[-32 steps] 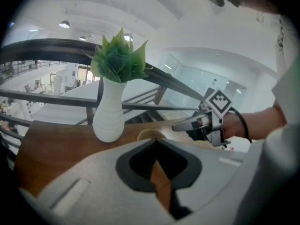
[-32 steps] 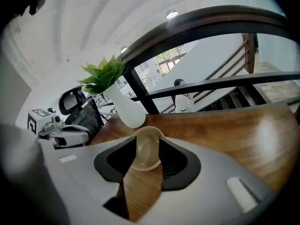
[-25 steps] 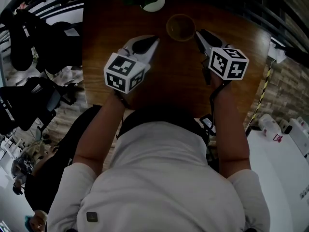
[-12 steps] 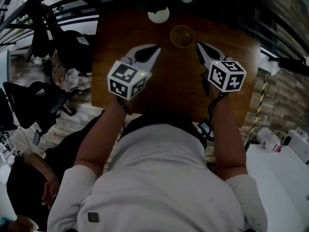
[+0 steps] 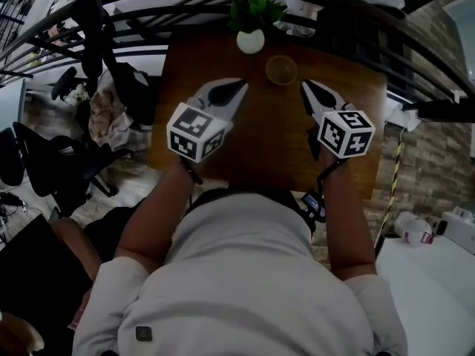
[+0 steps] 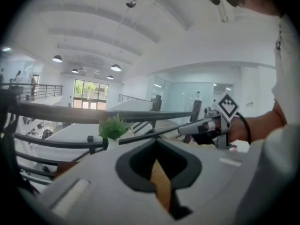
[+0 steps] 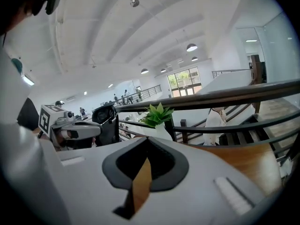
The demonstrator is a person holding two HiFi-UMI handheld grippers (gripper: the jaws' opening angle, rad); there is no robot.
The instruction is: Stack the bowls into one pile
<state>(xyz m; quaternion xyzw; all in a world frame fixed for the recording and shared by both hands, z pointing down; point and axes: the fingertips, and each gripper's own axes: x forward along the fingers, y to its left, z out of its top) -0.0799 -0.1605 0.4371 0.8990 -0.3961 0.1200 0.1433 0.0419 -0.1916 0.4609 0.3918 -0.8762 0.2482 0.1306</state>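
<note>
Bowl pile [image 5: 281, 70] beside plant pot [image 5: 250, 41]

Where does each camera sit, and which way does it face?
Head view: on the person's head, facing steeply down at the brown wooden table and brownish round bowl; torso, forearms, left gripper and right gripper show.
Left gripper view: on that gripper, facing the dark railing; right gripper and forearm show.
Right gripper view: likewise, facing the railing; left gripper shows.
Shared: the green potted plant.

No legible text, brand, number or sign found. Only black-and-white square code patterns noted, on the left gripper [image 5: 239, 87] cube [image 5: 194, 130] and the right gripper [image 5: 306, 87] cube [image 5: 346, 133], both above the table [image 5: 267, 128].
</note>
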